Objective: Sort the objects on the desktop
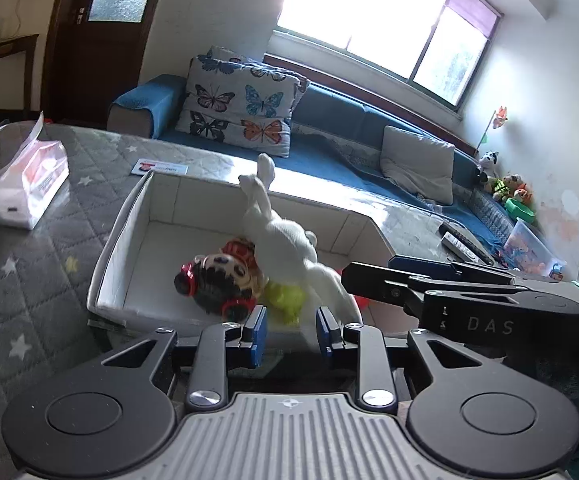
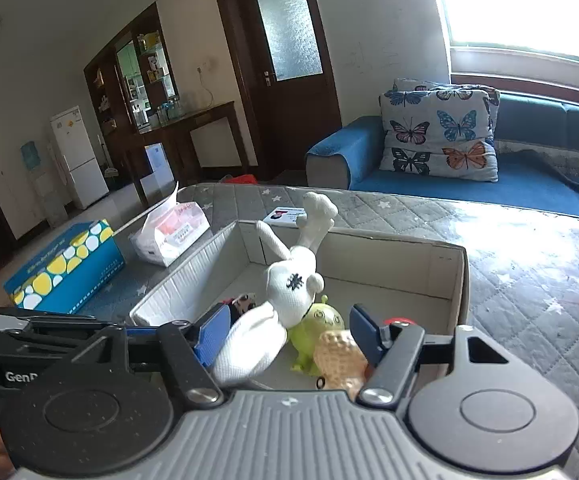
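A white knitted plush rabbit (image 2: 289, 284) lies in an open white cardboard box (image 2: 459, 276) on a grey quilted table cover with white stars (image 2: 529, 264). Its long axis runs from the near box edge toward the far wall, ears (image 2: 317, 208) raised above the far rim and body sloping down toward both cameras. It rests on a lime-green plastic toy (image 2: 317, 332), beside a tan peanut-shaped toy (image 2: 339, 356) and a dark-haired doll head with red wheels (image 1: 213, 280).

The right gripper (image 2: 289, 334) stands moderately wide, its blue pads either side of the rabbit's lower body without pressing it. The left gripper (image 1: 291, 330) is narrow, at the near box edge; one pad seems to brush the rabbit's leg, though the view is too foreshortened to be sure of a grip.

The far half of the box floor is bare. To the left of the box sit a white soft tissue pack (image 2: 173, 236) and a blue tissue box with yellow and white spots (image 2: 65, 268); the cover to the right lies open.
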Demonstrator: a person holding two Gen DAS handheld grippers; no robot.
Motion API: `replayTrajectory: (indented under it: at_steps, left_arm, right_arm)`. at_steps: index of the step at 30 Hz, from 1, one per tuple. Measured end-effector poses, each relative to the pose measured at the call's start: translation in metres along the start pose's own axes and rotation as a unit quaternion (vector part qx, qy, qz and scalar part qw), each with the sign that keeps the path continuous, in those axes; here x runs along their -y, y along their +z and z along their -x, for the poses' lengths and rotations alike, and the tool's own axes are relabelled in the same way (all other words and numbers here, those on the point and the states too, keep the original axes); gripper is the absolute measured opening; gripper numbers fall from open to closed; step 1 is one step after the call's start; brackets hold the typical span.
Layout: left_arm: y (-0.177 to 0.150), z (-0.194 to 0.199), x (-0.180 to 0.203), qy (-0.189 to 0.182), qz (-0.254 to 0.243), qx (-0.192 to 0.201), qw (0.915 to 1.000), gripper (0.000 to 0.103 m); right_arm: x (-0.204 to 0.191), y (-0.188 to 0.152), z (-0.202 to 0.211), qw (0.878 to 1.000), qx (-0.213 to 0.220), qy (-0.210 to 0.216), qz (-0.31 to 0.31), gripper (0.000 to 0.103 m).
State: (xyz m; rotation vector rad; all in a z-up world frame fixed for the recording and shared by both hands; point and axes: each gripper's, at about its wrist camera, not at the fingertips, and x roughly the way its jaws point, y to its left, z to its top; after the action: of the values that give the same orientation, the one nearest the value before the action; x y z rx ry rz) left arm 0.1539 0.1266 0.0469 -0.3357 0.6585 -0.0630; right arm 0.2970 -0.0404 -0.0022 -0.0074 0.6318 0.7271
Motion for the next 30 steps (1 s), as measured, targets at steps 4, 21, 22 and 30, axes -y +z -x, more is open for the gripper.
replayTrajectory:
  at_steps: [4, 21, 22, 30]
  left_arm:
    - [-0.01, 0.007, 0.001, 0.004, 0.006, -0.005, 1.0, 0.03]
    - [-0.023, 0.005, -0.003, 0.006, 0.021, -0.022, 0.9995, 0.03]
    - [-0.023, 0.005, -0.003, 0.007, 0.021, -0.023, 0.9995, 0.03]
    - [-0.032, 0.008, 0.007, 0.034, 0.003, -0.025, 0.9991, 0.03]
  right_arm:
    - [-0.003, -0.006, -0.003, 1.0, -0.016, 0.001, 0.011, 0.072]
    - [0.013, -0.018, -0.011, 0.987, -0.04, -0.146, 0.052, 0.078]
    - [0.013, -0.017, -0.009, 0.988, -0.037, -0.141, 0.047, 0.078]
    - [0.0, -0.024, 0.014, 0.992, -0.02, -0.118, 0.042, 0.082]
